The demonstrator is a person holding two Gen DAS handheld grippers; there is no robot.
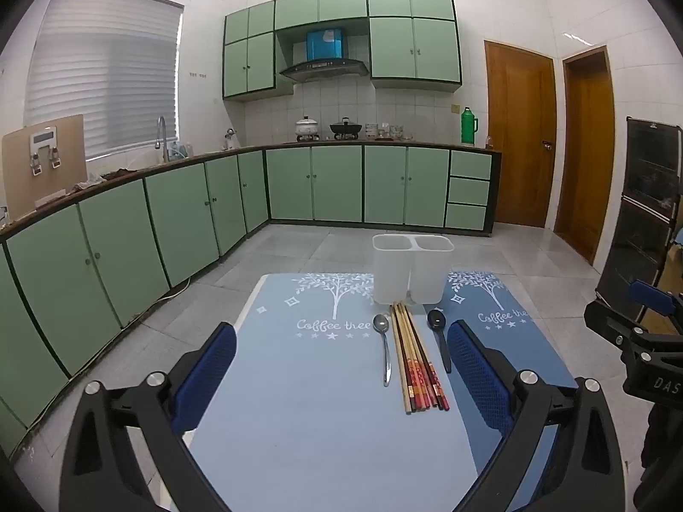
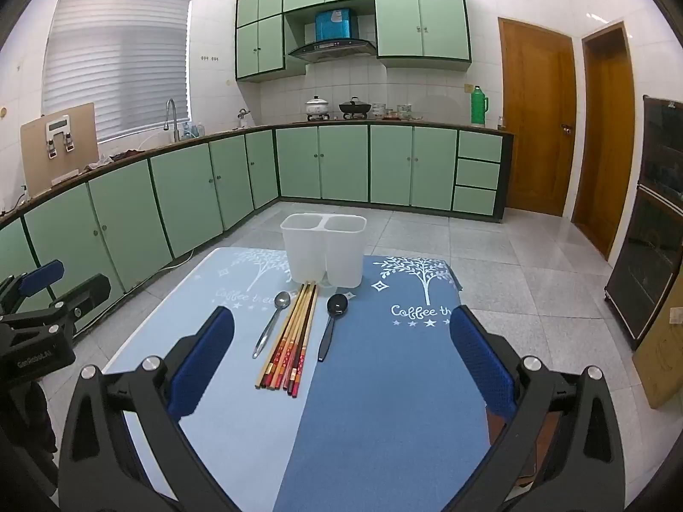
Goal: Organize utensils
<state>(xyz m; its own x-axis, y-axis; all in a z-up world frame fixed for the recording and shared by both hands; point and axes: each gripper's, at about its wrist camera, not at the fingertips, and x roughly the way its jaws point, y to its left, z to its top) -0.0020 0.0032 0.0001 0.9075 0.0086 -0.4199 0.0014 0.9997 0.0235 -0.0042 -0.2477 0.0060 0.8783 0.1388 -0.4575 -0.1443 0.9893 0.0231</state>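
The chopsticks lie on the table mat between a metal spoon and a black spoon, just before the white holder. Both the left gripper and the right gripper are wide open and hold nothing, above the mat, with the utensils ahead of them.

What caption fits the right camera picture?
Open right gripper hovers before metal spoon, chopsticks, black spoon and empty white holder.

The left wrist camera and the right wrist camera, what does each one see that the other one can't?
Only the left wrist view shows the right tool from outside, at its right edge. Only the right wrist view shows the left tool from outside, at its left edge, and a cardboard sheet leaning at far right. Both show the white holder, chopsticks, metal spoon and black spoon.
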